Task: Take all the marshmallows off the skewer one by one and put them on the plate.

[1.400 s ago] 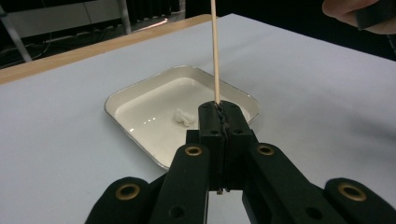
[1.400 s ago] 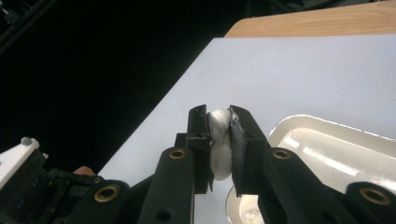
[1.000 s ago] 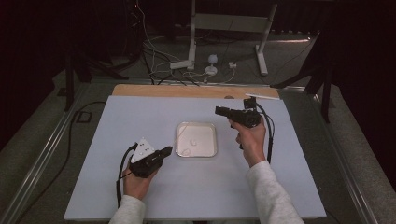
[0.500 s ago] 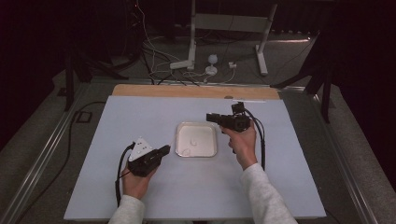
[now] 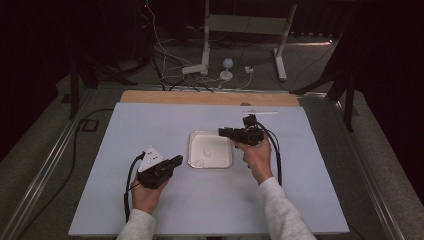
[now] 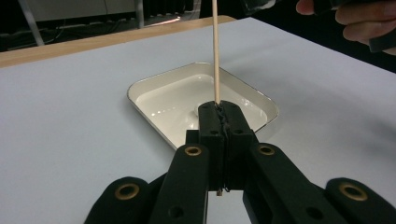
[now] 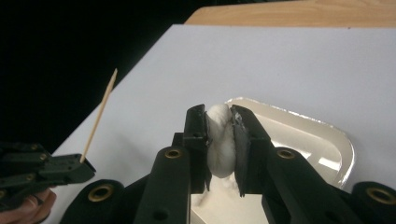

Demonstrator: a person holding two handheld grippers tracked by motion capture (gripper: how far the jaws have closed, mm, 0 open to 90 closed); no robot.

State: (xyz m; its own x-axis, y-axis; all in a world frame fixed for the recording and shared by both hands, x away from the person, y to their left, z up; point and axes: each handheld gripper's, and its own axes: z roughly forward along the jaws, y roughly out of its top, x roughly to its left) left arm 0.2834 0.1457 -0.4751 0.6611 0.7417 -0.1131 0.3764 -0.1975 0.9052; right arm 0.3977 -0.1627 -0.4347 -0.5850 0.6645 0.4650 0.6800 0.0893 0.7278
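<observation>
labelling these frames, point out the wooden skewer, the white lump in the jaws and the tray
wooden skewer (image 6: 215, 51), left gripper view, mid-shaft above the jaws
white lump (image 7: 220, 140), right gripper view, its middle between the jaws
tray (image 5: 192, 152), high view, left rim

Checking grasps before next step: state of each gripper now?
Left gripper: closed on a thin wooden skewer.
Right gripper: closed on a soft white lump.

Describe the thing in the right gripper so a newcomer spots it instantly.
Start at the white tray mid-table. Above its right edge, the right gripper is shut on a soft white marshmallow-like lump. Unlike the thin wooden skewer in the left gripper, it is squashy and white.
</observation>
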